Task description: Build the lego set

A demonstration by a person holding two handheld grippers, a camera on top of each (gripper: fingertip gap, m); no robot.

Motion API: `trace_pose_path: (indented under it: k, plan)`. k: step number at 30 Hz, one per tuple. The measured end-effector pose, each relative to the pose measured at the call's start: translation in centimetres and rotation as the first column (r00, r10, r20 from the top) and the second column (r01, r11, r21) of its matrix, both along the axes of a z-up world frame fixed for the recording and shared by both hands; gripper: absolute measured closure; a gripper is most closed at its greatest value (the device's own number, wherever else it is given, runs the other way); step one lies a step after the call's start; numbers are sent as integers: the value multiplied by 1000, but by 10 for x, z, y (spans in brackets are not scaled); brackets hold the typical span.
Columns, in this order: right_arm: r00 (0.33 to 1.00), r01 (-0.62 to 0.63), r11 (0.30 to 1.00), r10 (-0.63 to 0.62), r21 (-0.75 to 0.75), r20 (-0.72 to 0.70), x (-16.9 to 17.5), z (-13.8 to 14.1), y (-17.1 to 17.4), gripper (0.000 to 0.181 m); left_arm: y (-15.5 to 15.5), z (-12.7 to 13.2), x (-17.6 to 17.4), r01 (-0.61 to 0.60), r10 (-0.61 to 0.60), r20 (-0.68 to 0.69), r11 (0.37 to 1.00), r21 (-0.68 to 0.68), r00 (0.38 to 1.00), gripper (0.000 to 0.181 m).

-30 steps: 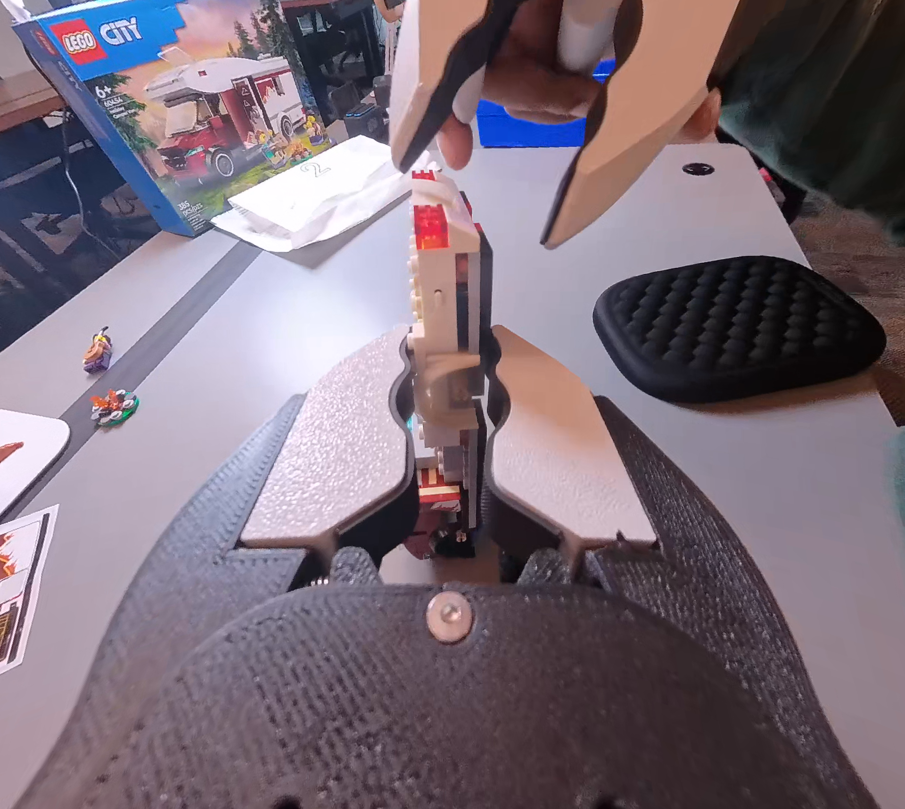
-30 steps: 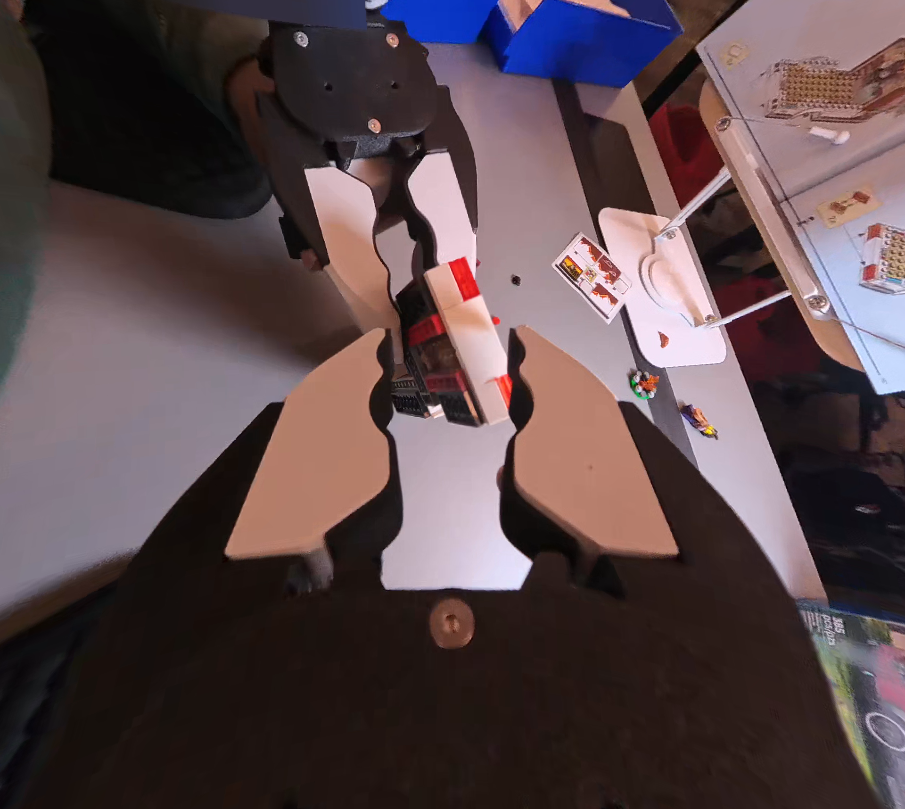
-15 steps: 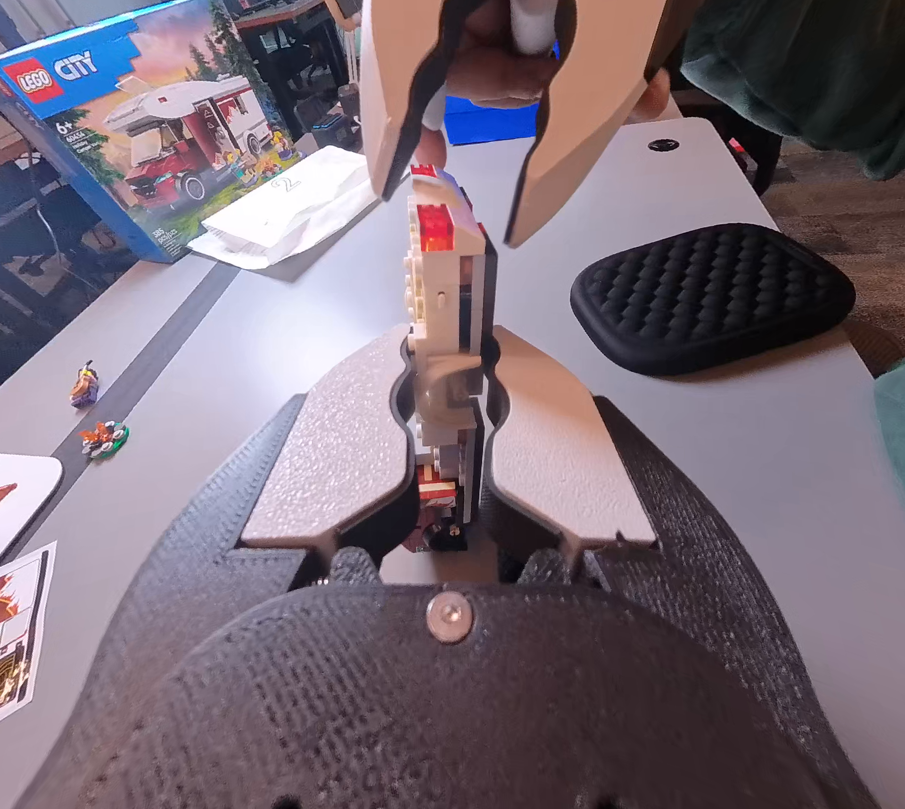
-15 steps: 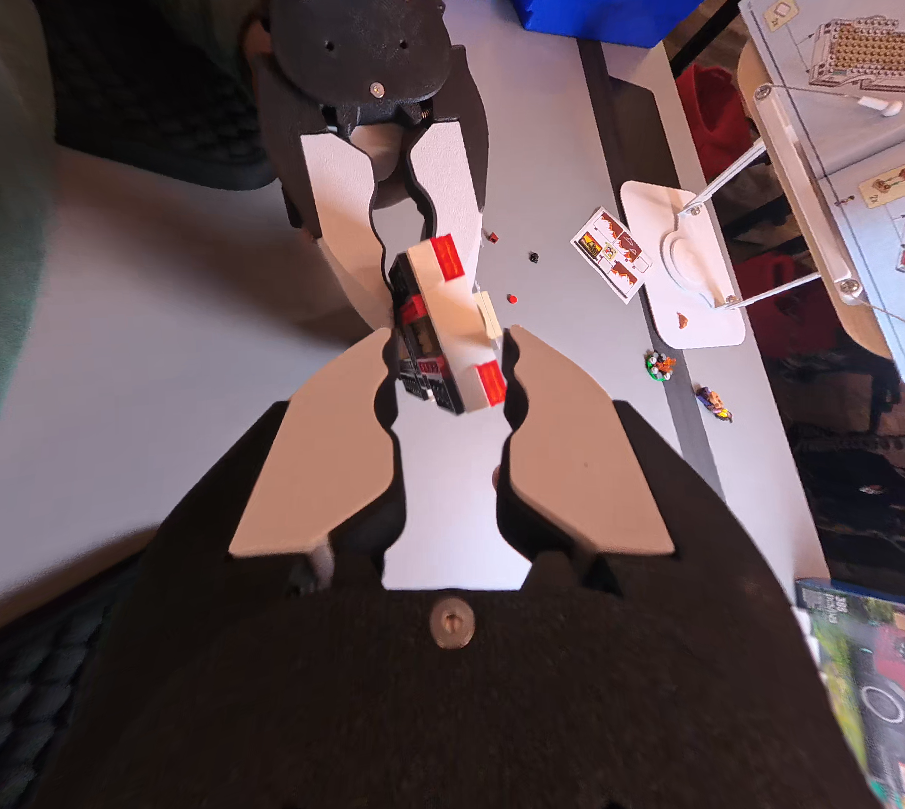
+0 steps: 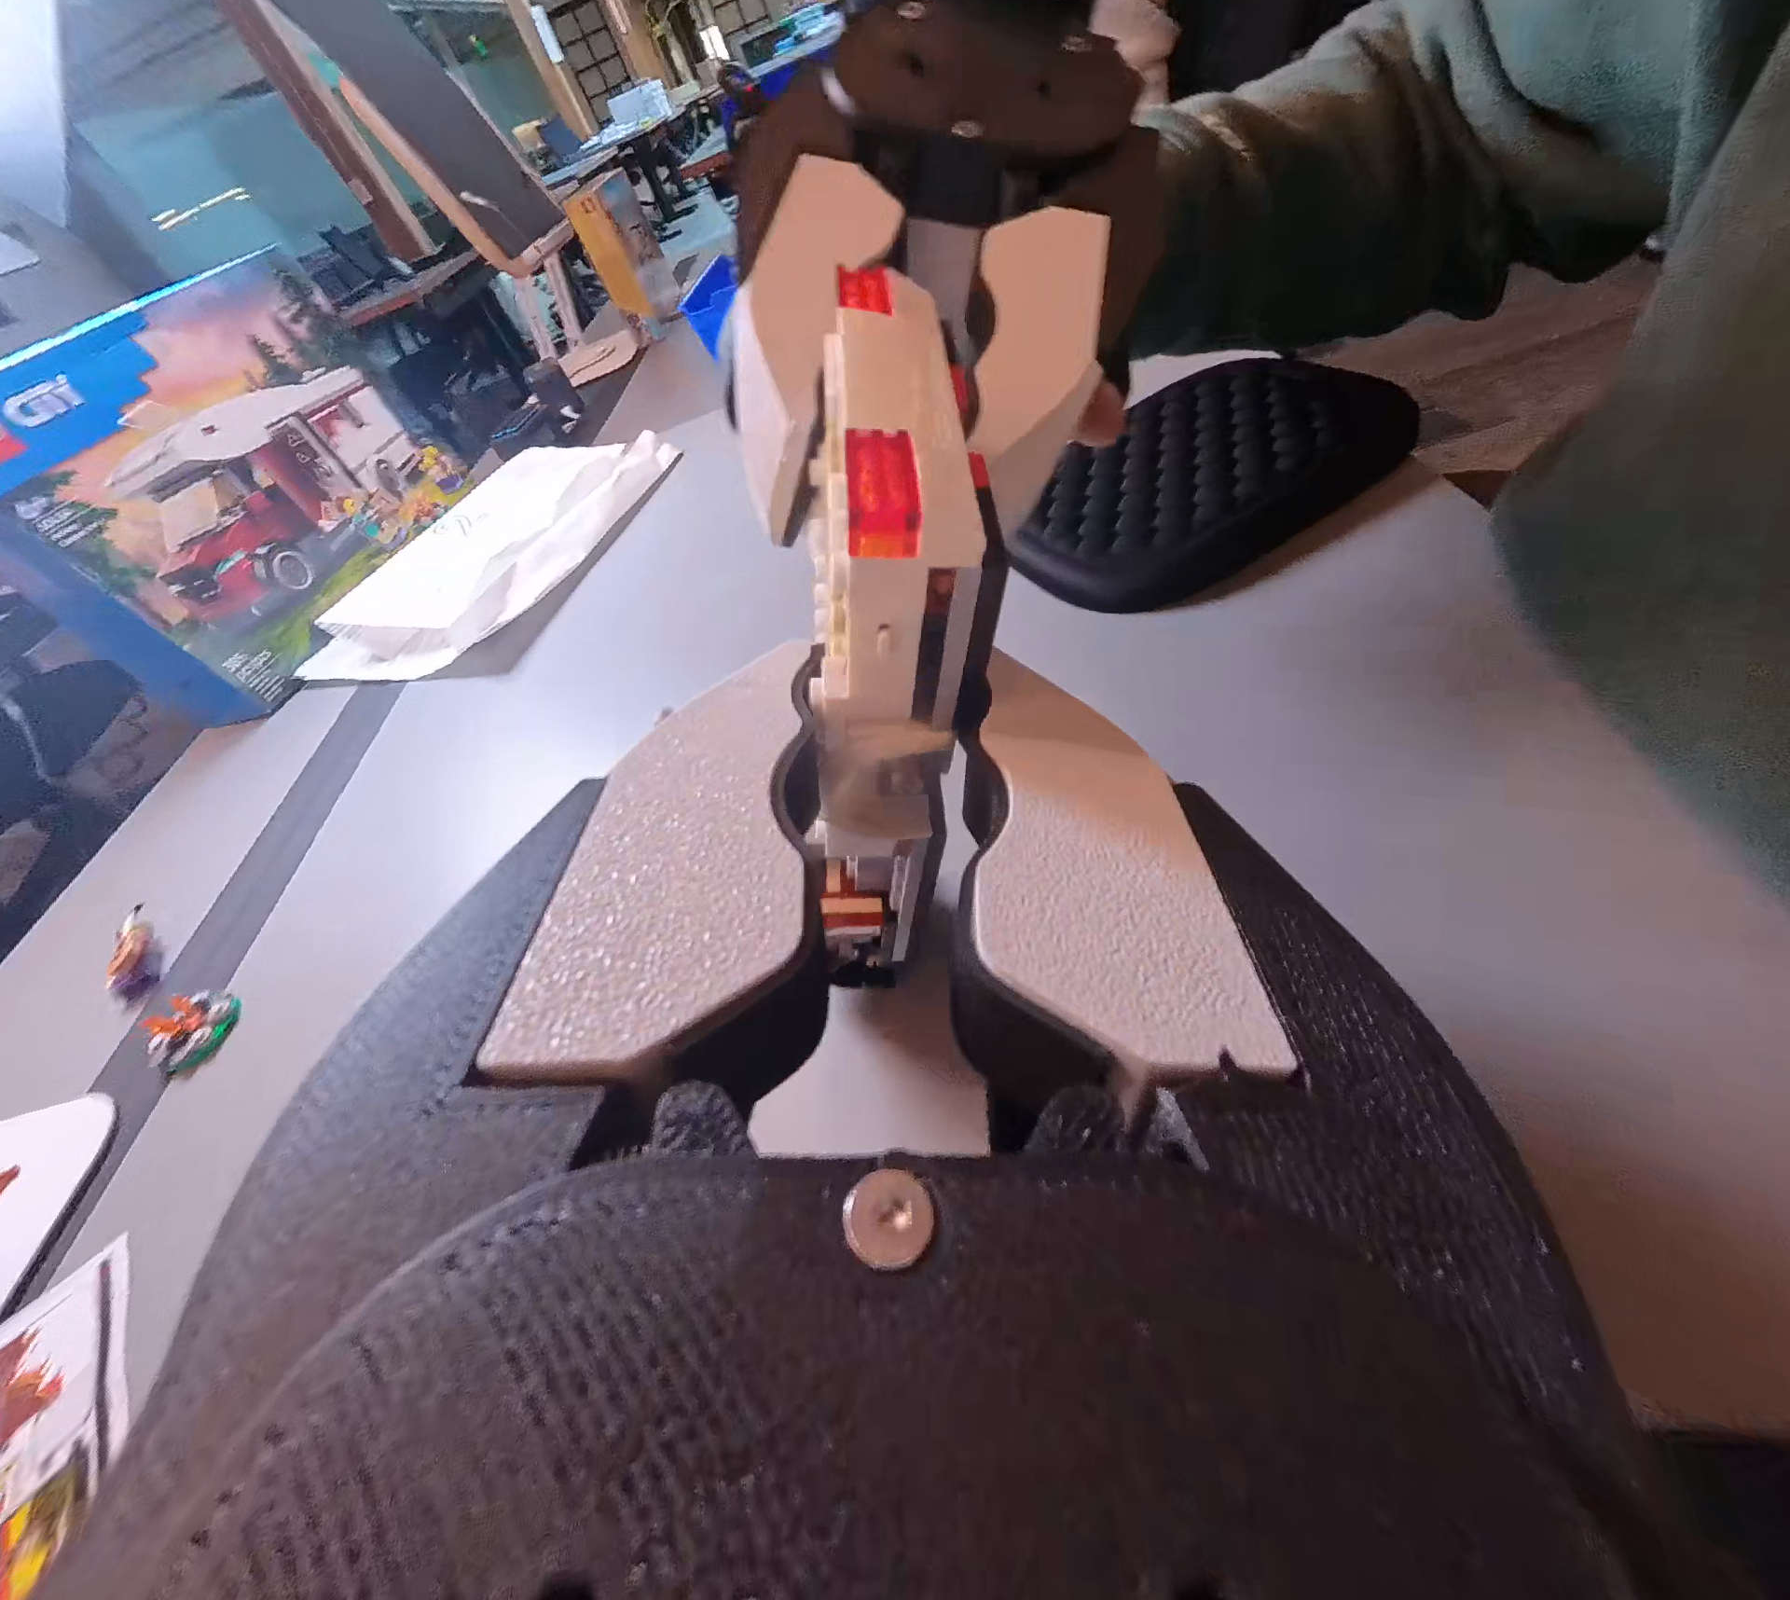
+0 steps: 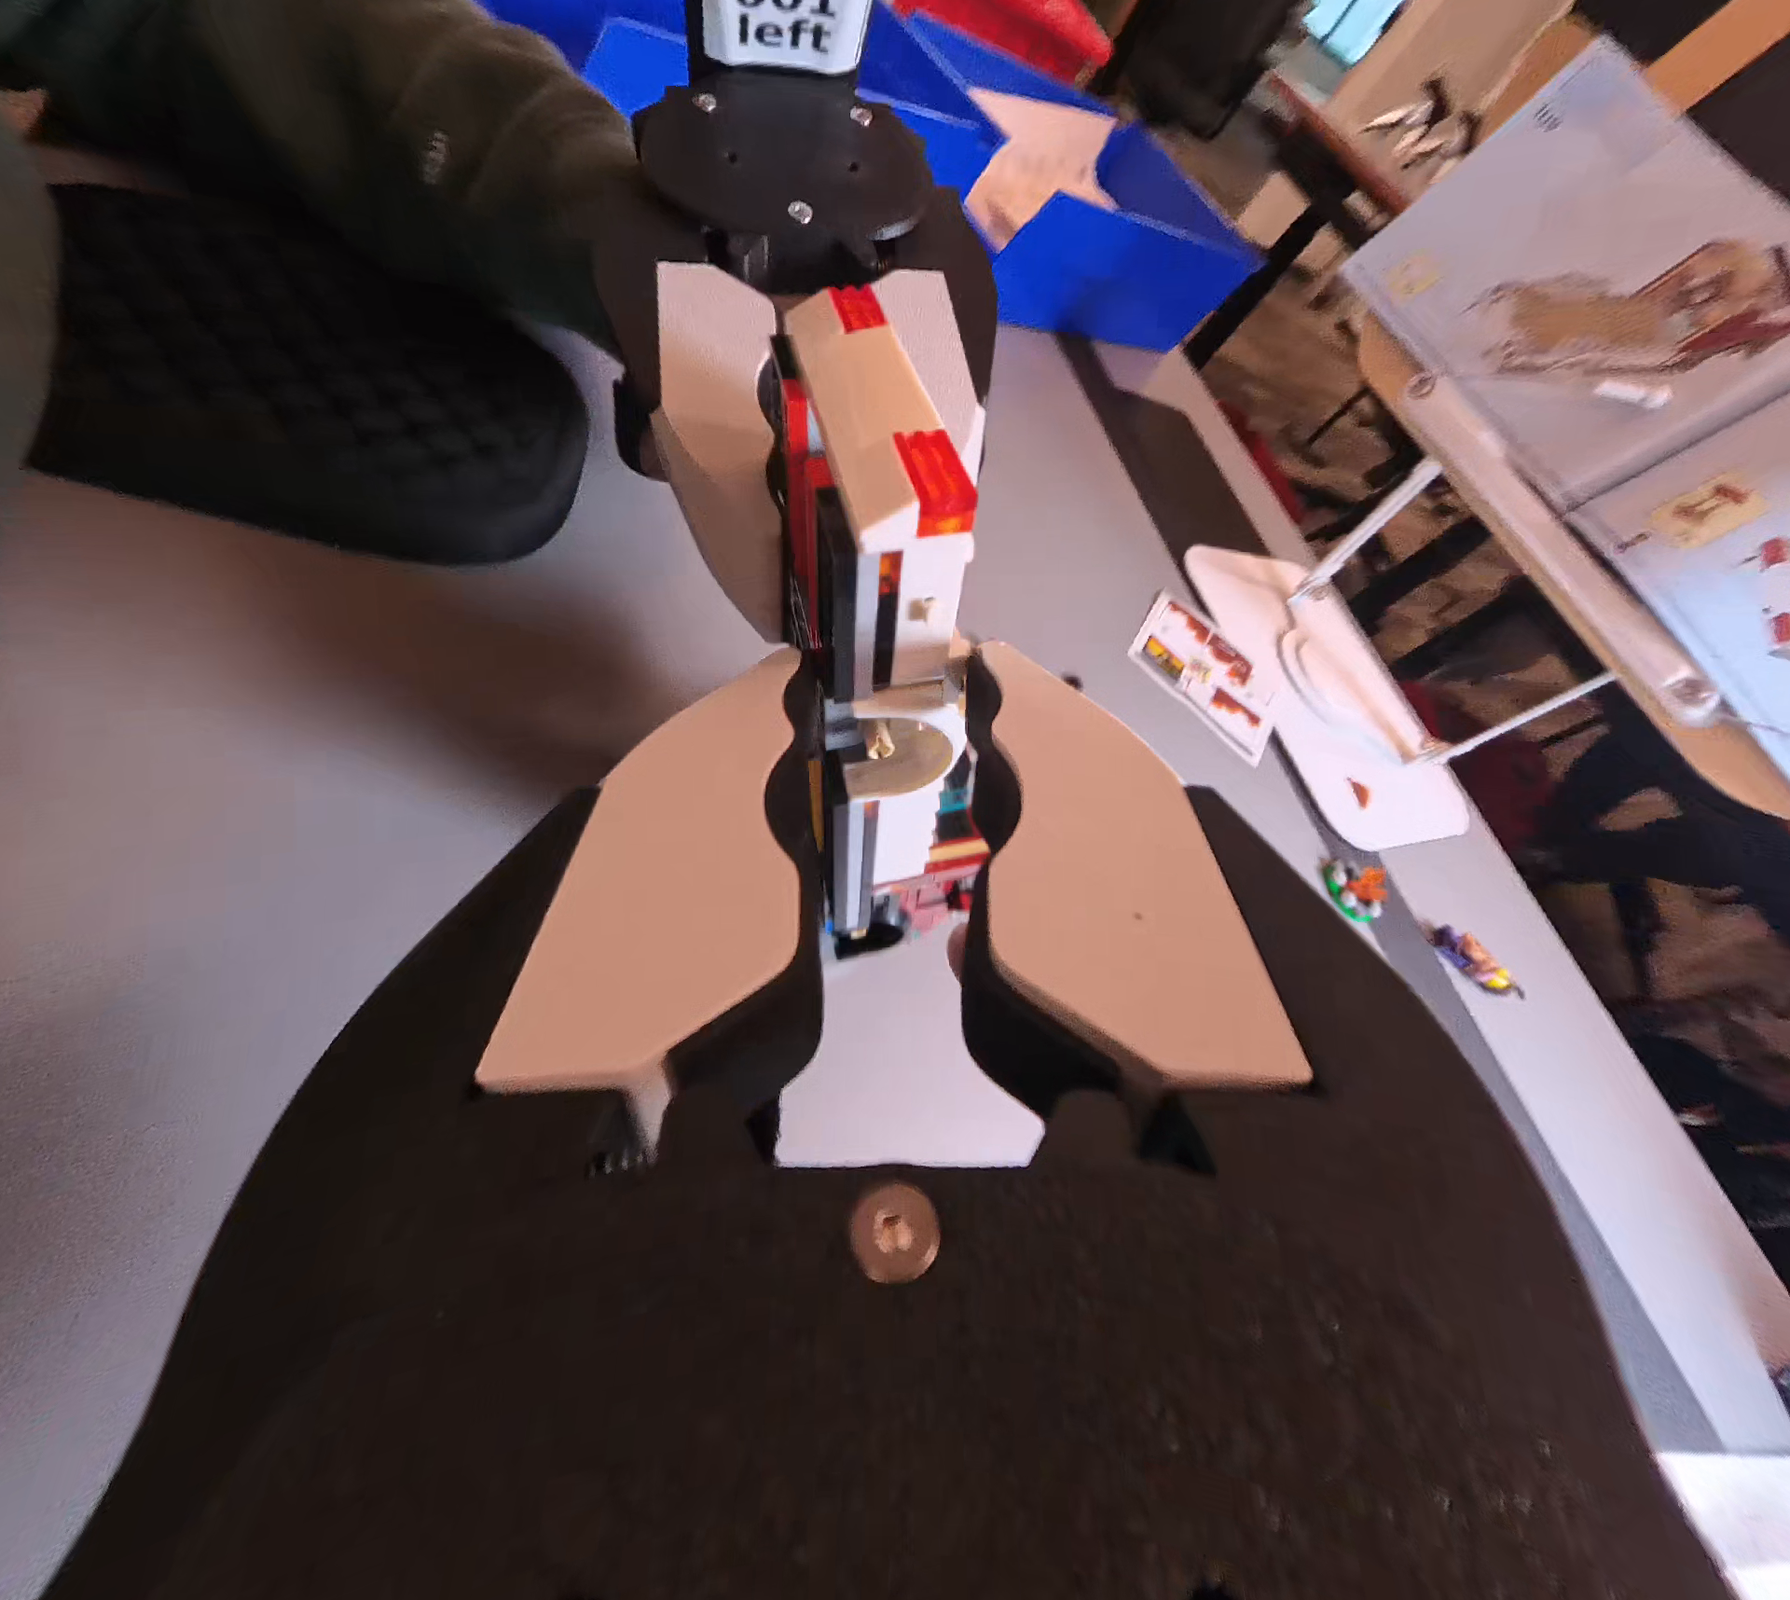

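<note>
A partly built lego model (image 5: pixel 901 585) in white, red and black, long and narrow, is held on edge above the grey table (image 5: pixel 1259 779). My left gripper (image 5: pixel 886 682) is shut on its near end. The right gripper's fingers (image 5: pixel 1046 333) clasp the model's far end in the left wrist view. In the right wrist view my right gripper (image 6: pixel 886 662) is shut on the model (image 6: pixel 891 527), and the left gripper's fingers (image 6: pixel 707 410) hold the other end. Both grippers face each other with the model between them.
A lego box (image 5: pixel 194 488) and a white paper bag (image 5: pixel 504 546) lie at the back left. A black padded mat (image 5: pixel 1211 478) lies behind the model. Small figures (image 5: pixel 189 1021), a sticker sheet (image 6: pixel 1206 682), a white stand base (image 6: pixel 1356 769) and blue bins (image 6: pixel 1095 236) also show. My two grippers' fingertips are within a few centimetres of each other.
The right gripper came down from above the model, swung level with it and closed on its free end. The left gripper kept its hold and tilted upward.
</note>
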State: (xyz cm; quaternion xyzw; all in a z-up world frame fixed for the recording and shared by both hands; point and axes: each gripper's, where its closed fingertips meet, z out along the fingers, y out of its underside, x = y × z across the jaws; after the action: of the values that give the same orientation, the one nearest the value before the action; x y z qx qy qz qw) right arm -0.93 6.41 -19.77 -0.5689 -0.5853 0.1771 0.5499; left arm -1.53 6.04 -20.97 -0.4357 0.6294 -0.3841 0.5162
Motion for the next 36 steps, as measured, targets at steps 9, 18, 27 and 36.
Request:
trace_pose_path:
  k: [9, 18, 27, 36]
  plan:
    - [974, 195, 940, -220, 278, 58, -45, -9, 8, 153, 20, 11, -55, -241, 242, 8, 967, 87, 970, 145]
    - [908, 215, 878, -341, 428, 243, -87, -31, 15, 153, 36, -18, -98, -370, 391, -73, 906, 208, 917, 148]
    - [896, 86, 822, -310, 563, 316, -87, -64, 24, 155, 36, -63, -100, -373, 308, -280, 901, -220, 909, 112]
    - [871, -143, 739, -223, 659, 439, -67, -103, 24, 156, 20, -101, -81, -419, 239, -439, 826, -377, 866, 108]
